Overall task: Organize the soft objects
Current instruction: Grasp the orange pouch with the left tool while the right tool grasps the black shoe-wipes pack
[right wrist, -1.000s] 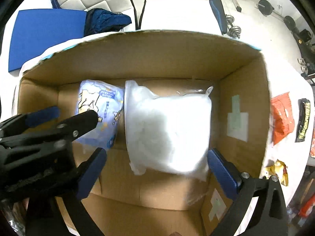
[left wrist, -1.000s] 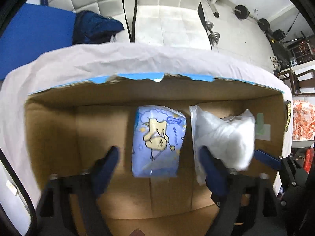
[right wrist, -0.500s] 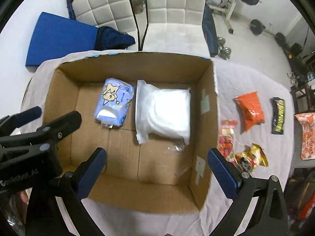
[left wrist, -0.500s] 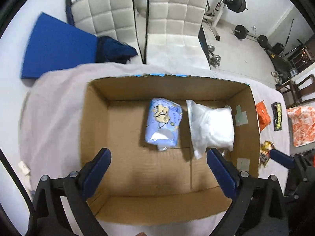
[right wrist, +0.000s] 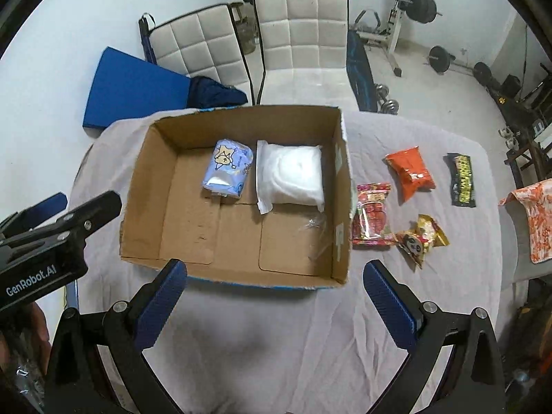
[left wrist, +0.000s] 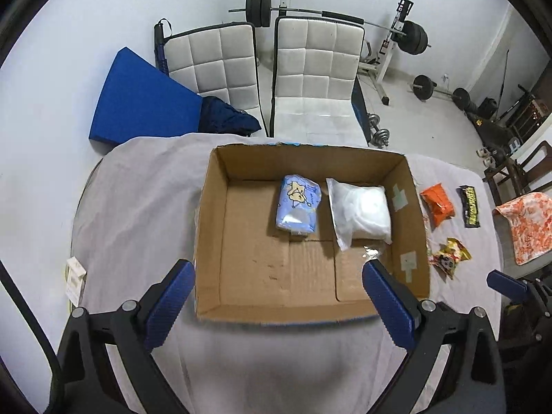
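Observation:
An open cardboard box (left wrist: 208,241) (right wrist: 339,172) stands on a table with a pale cloth. Inside, at its far side, lie a blue cartoon-print soft pack (left wrist: 298,208) (right wrist: 227,167) and a white soft bag (left wrist: 362,212) (right wrist: 291,176), side by side. My left gripper (left wrist: 279,307) is open and empty, held above the box's near edge. My right gripper (right wrist: 274,305) is open and empty, also above the near edge. The left gripper's body shows at the left of the right wrist view (right wrist: 45,252).
Snack packets lie on the cloth right of the box: an orange one (right wrist: 410,172), a black one (right wrist: 462,179), a red one (right wrist: 372,214), a yellow one (right wrist: 421,238). A small white box (left wrist: 74,281) sits at the table's left edge. Two white chairs (left wrist: 310,79) stand behind.
Both grippers have pulled back and up out of the box. The blue pack and the white bag stay on the box floor. The snack packets have come into view.

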A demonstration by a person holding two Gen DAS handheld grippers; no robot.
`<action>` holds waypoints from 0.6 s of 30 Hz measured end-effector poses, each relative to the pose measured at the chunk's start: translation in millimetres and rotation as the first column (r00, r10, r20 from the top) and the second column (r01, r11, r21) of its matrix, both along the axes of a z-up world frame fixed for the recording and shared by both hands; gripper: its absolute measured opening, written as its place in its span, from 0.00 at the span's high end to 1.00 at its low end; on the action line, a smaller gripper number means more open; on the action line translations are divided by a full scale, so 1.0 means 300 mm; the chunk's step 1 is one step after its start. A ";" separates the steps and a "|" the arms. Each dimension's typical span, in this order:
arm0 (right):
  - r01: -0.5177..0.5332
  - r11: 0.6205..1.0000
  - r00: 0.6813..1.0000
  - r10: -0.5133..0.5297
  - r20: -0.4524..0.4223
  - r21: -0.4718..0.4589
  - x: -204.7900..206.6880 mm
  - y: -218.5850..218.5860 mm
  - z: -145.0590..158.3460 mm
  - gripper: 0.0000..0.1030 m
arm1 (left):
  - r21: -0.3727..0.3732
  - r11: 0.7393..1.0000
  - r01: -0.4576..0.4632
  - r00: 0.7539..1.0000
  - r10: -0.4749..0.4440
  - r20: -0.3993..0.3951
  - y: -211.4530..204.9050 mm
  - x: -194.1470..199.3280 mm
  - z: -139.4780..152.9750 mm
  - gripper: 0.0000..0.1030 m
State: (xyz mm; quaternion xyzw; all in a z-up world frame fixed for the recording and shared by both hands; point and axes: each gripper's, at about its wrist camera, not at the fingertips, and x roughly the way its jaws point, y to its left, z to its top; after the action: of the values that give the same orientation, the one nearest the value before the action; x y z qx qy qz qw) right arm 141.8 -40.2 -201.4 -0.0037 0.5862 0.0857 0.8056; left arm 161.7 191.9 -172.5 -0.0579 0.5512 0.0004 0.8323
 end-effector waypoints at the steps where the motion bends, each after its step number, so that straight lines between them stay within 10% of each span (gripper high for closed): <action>1: 0.000 1.000 1.000 0.000 0.007 0.003 -0.017 -0.007 0.016 0.00 | 0.005 1.000 -0.001 1.000 0.001 0.004 -0.002 -0.014 0.009 0.03; 18: 0.086 0.993 0.996 -0.085 -0.014 0.077 -0.046 -0.348 0.103 0.00 | -0.027 0.996 0.085 0.996 -0.085 0.029 -0.276 -0.025 0.115 0.03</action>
State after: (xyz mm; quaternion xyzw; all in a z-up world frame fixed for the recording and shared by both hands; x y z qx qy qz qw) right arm 128.1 -144.6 -170.6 0.0531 0.5863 0.0740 0.8050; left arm 154.1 109.0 -138.0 -0.0462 0.5414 -0.0436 0.8384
